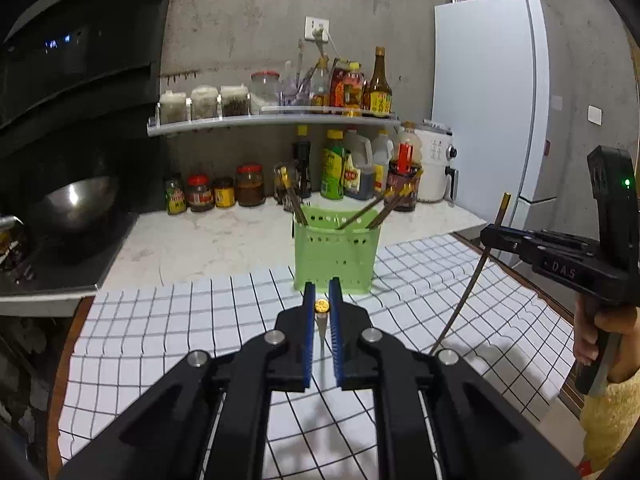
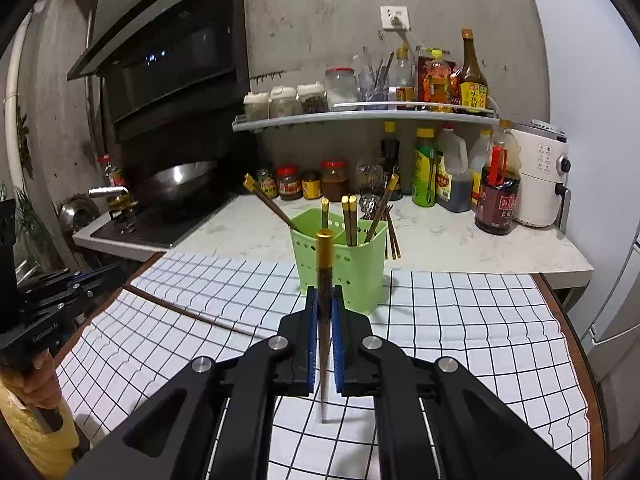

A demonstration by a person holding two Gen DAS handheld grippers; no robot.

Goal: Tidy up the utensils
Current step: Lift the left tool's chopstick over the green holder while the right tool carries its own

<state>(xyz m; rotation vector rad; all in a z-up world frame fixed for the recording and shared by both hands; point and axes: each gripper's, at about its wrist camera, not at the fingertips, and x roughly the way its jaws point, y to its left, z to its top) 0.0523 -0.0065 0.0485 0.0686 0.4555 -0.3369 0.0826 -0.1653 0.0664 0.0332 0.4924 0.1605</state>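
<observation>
"DAS" stands on the right gripper [image 1: 490, 236] body, right of the jaws; "GenRobot.AI" on the left gripper [image 2: 108, 276] body, left of them.

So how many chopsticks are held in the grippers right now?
2. One chopstick sits between the fingers of the left gripper, gold end forward; one stands upright in the right gripper. Others are in the green holder.

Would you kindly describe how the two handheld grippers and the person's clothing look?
Both the left gripper and right gripper are black, with blue ridged finger pads and silver pivot bolts. The right one shows a green light and white lettering. The sleeve is yellow.
</observation>
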